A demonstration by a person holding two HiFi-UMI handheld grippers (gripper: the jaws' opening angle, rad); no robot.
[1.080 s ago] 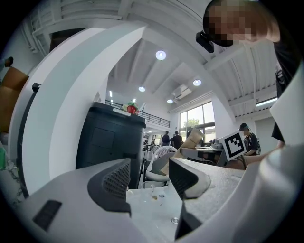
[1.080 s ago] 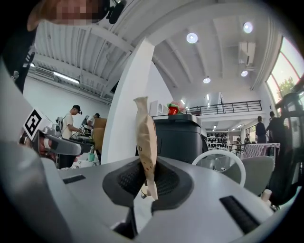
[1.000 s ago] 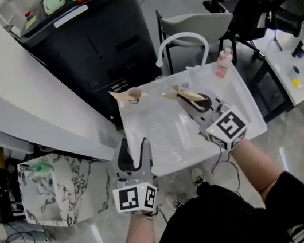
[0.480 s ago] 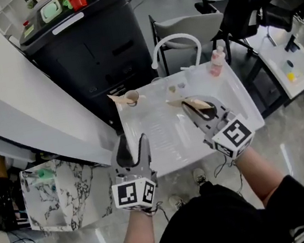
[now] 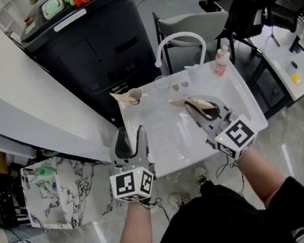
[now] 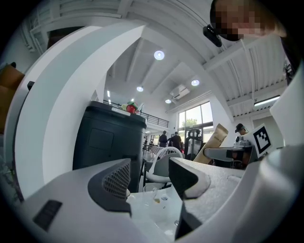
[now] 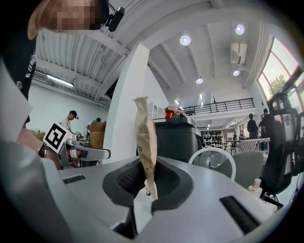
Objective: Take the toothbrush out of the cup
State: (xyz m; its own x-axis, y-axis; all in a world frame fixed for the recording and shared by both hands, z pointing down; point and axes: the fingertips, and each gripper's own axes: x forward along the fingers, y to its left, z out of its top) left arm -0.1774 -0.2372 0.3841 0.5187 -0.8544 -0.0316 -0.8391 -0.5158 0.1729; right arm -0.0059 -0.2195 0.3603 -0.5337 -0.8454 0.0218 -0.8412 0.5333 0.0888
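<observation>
Right gripper view: right tongs [image 7: 147, 184] pinch toothbrush [image 7: 144, 137], print unreadable.

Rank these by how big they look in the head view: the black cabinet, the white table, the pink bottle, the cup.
1. black cabinet
2. white table
3. pink bottle
4. cup, only slightly smaller than the bottle

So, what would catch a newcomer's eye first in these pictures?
The right gripper is shut on a tan paper packet, above the white table. At the table's far left corner stands a small cup with a second packet in it; the left gripper hangs open at the near edge.
</observation>
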